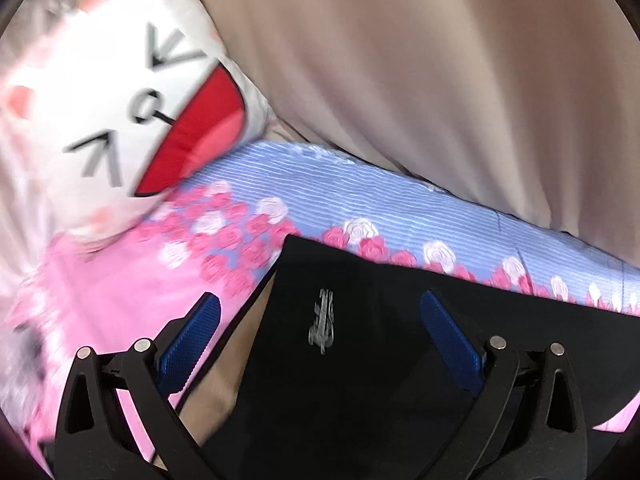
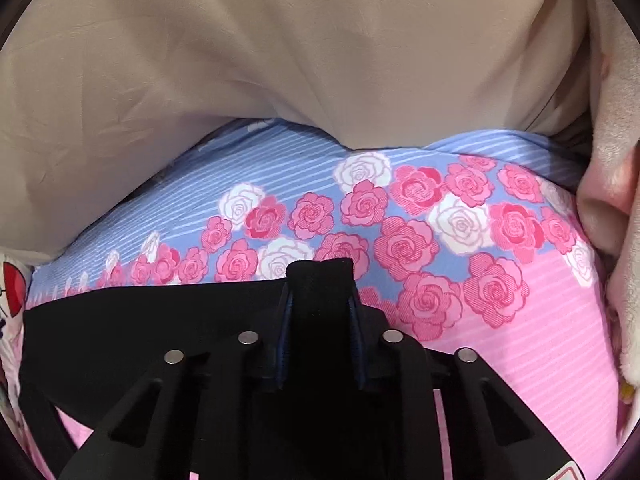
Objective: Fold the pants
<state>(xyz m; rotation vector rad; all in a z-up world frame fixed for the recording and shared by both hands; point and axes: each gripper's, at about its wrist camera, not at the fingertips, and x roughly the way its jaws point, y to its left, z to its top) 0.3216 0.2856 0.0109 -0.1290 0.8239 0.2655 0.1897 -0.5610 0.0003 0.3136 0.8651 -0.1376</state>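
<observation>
The black pants (image 1: 360, 360) lie on a bed sheet printed with roses (image 1: 280, 208). A small grey logo shows on the cloth in the left wrist view. My left gripper (image 1: 320, 328) is open, its blue pads (image 1: 192, 340) spread wide, one on each side of the pants' corner, just above the cloth. In the right wrist view the pants (image 2: 140, 328) stretch to the left. My right gripper (image 2: 320, 288) is shut on a pinched-up fold of the black cloth, which sticks out past the fingertips.
A beige cover (image 1: 440, 80) is bunched along the far side of the bed (image 2: 280, 40). A white cartoon-face pillow (image 1: 120, 100) lies at the left. A pinkish plush thing (image 2: 616, 200) sits at the right edge. Pink striped sheet (image 2: 540, 340) lies to the right of the pants.
</observation>
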